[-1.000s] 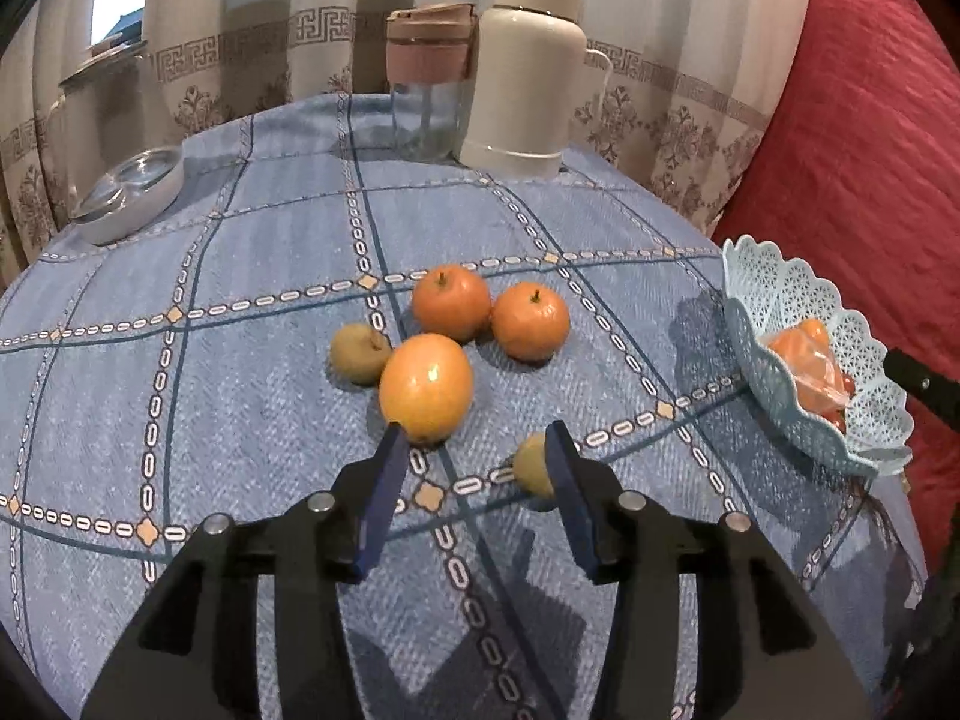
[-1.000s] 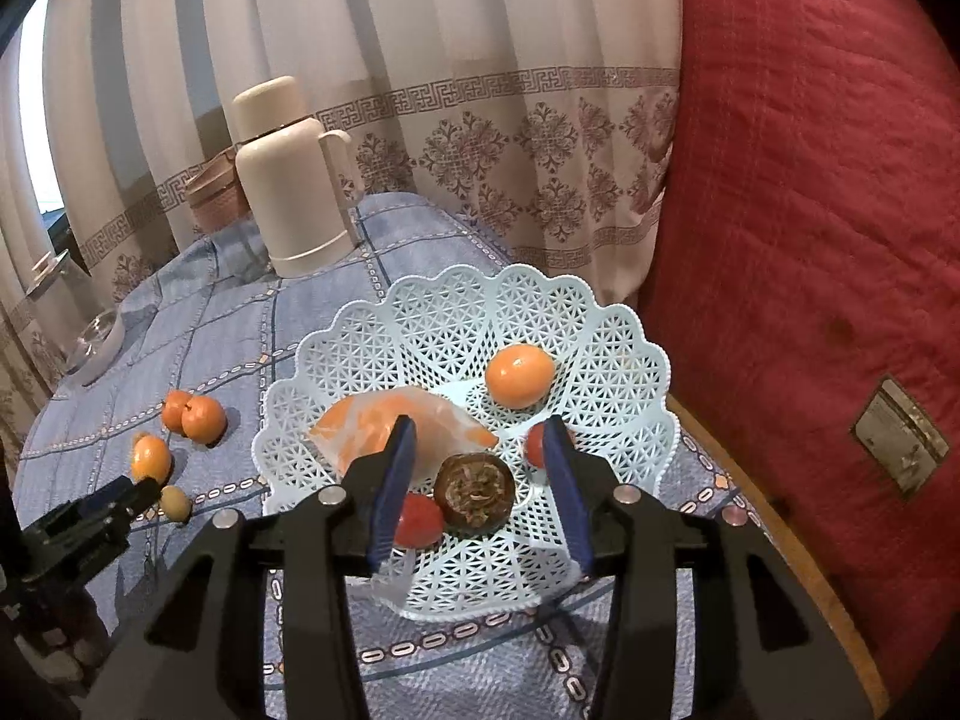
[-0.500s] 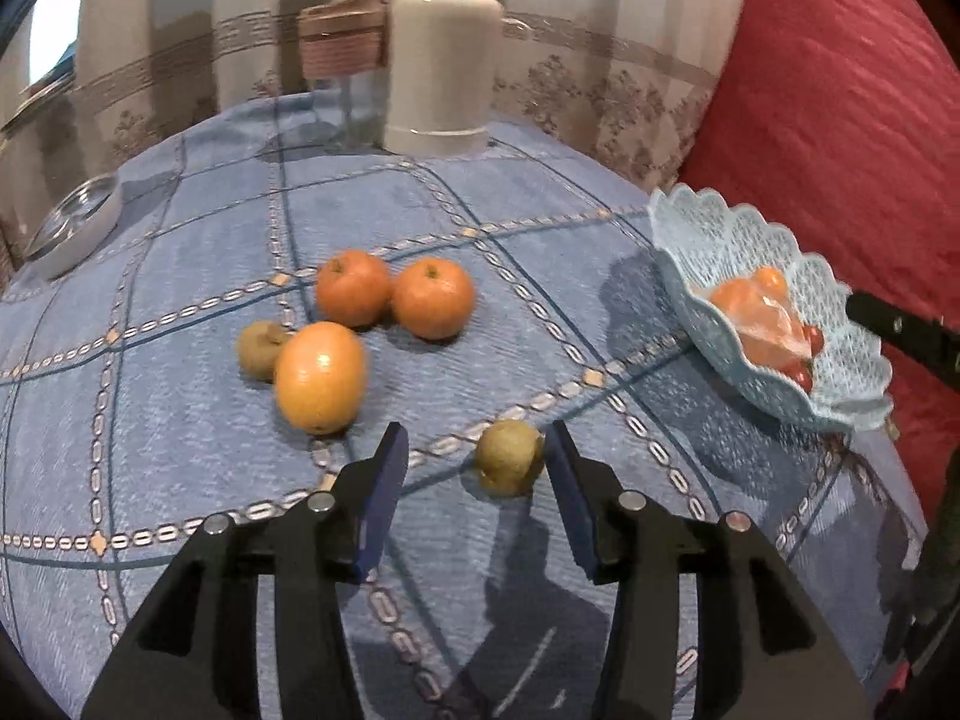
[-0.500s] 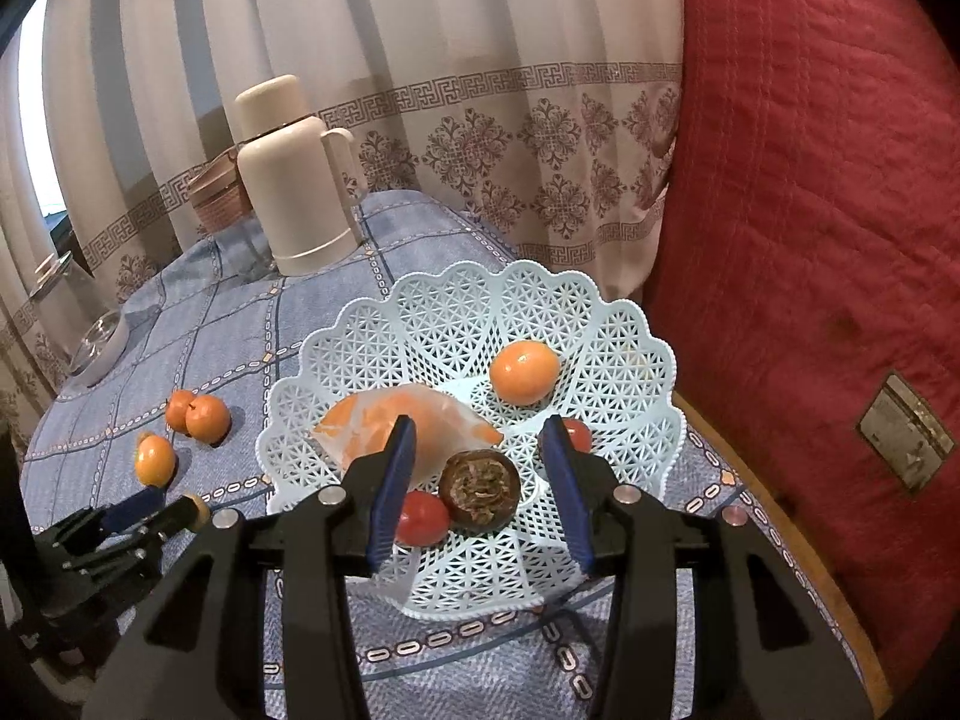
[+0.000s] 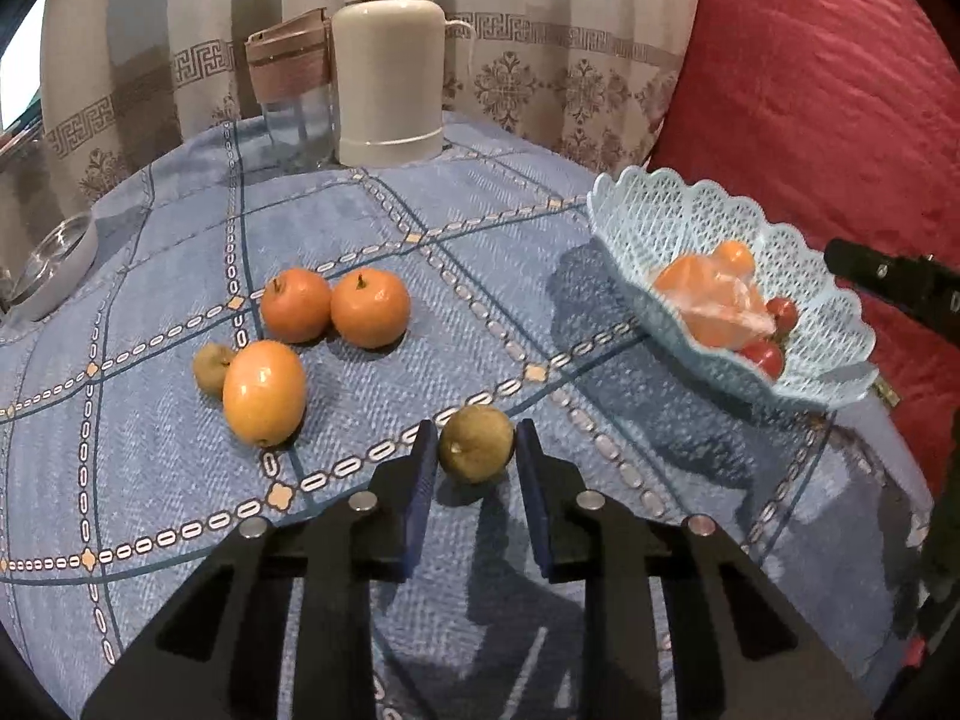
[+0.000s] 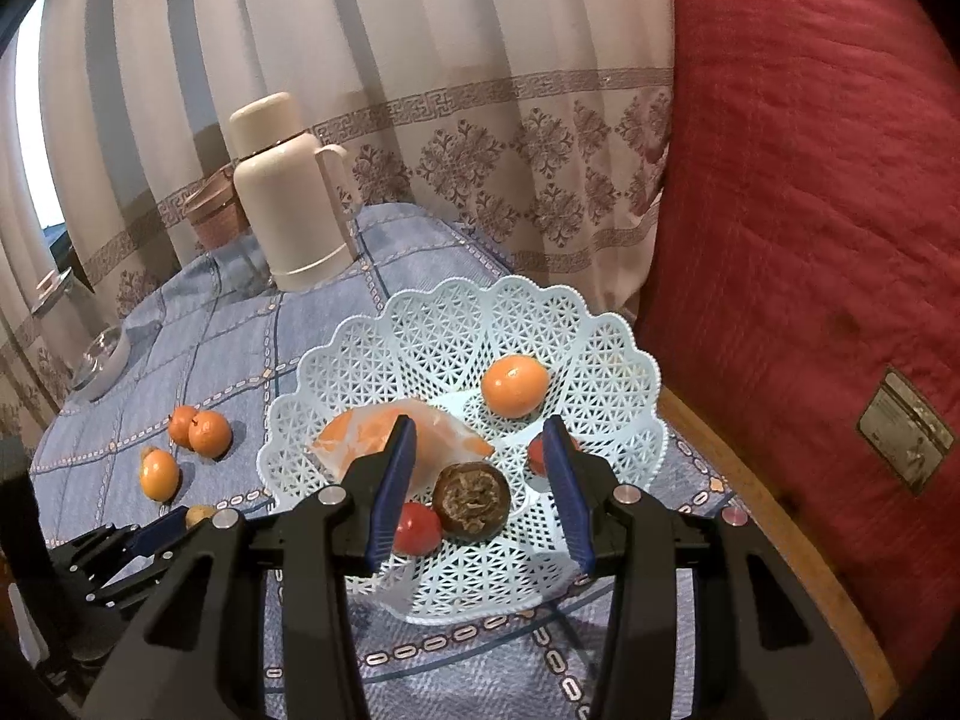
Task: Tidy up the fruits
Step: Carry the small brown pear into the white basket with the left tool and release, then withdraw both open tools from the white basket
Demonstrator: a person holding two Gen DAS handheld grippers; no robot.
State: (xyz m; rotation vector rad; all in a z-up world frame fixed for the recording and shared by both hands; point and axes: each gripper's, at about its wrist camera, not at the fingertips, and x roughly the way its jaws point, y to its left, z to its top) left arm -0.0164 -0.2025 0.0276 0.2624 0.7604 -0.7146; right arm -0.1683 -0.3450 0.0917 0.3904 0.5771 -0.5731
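A small green-brown fruit (image 5: 476, 443) lies on the blue tablecloth between the fingers of my left gripper (image 5: 471, 450), which is open around it with small gaps on both sides. A large orange (image 5: 264, 391), a second green-brown fruit (image 5: 208, 366) and two tangerines (image 5: 333, 306) lie to the left. The light-blue lattice basket (image 6: 606, 354) holds an orange (image 6: 515, 386), a bagged orange piece (image 6: 360, 438), red tomatoes (image 6: 417, 528) and a brown fruit (image 6: 471, 499). My right gripper (image 6: 477, 450) is open and empty above the basket.
A cream thermos (image 5: 387, 54) and a lidded glass jar (image 5: 294, 96) stand at the back of the table. A glass dish (image 5: 51, 258) sits at the left edge. A red quilted cushion (image 6: 810, 210) rises right behind the basket.
My left gripper has swung right from the large orange and moved forward, so the small green-brown fruit now sits between its fingers. The right gripper has hardly moved.
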